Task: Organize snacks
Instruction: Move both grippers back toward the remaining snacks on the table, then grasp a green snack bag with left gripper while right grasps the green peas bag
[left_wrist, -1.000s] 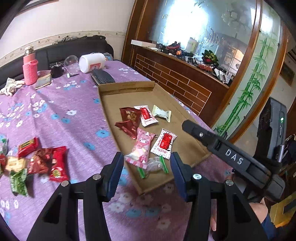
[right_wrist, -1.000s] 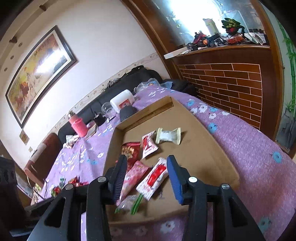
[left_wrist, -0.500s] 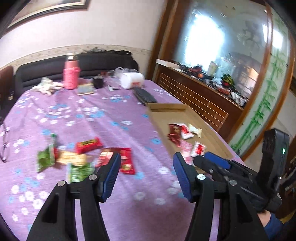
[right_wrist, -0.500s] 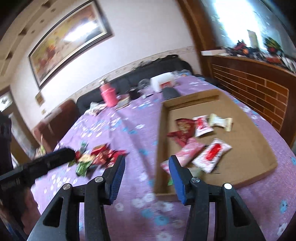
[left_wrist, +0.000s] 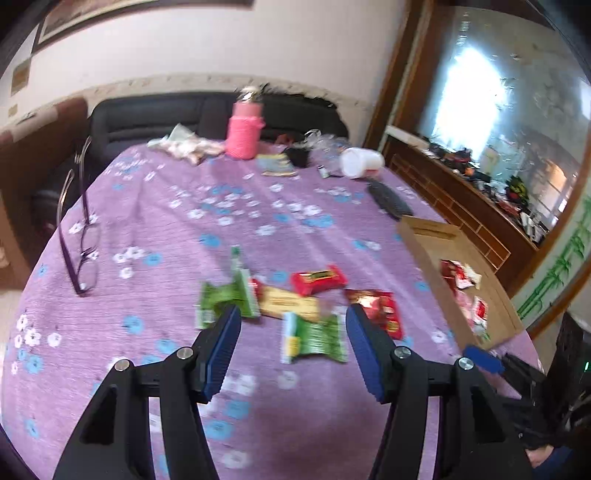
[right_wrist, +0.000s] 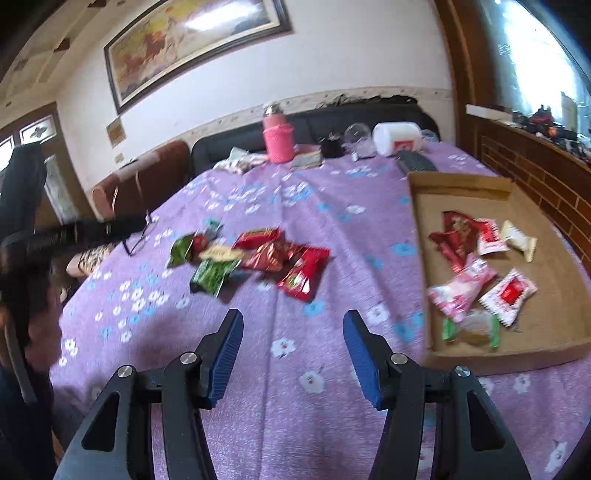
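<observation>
The left gripper (left_wrist: 293, 347) hung above the loose snacks (left_wrist: 295, 302) on the tabletop (left_wrist: 177, 229), fingers apart and empty, framing a green packet (left_wrist: 314, 338), probably the next pick. The right gripper (right_wrist: 293, 354) pointed at bare cloth short of the pile, its fingers widening with nothing between them. Sorted snacks lay in the cardboard tray (right_wrist: 554, 354) at the right, apparently the collection point.

- Left gripper (left_wrist: 293, 345), black w/ blue ribbed pads, jaws apart, nothing btwn them, above purple floral tablecloth (left_wrist: 177, 236).
- Green crinkly snack packet (left_wrist: 314, 338) just ahead; red wrapper (left_wrist: 318, 279) behind it.
- Shallow brown cardboard tray (left_wrist: 432, 258) at right, snacks inside.
</observation>
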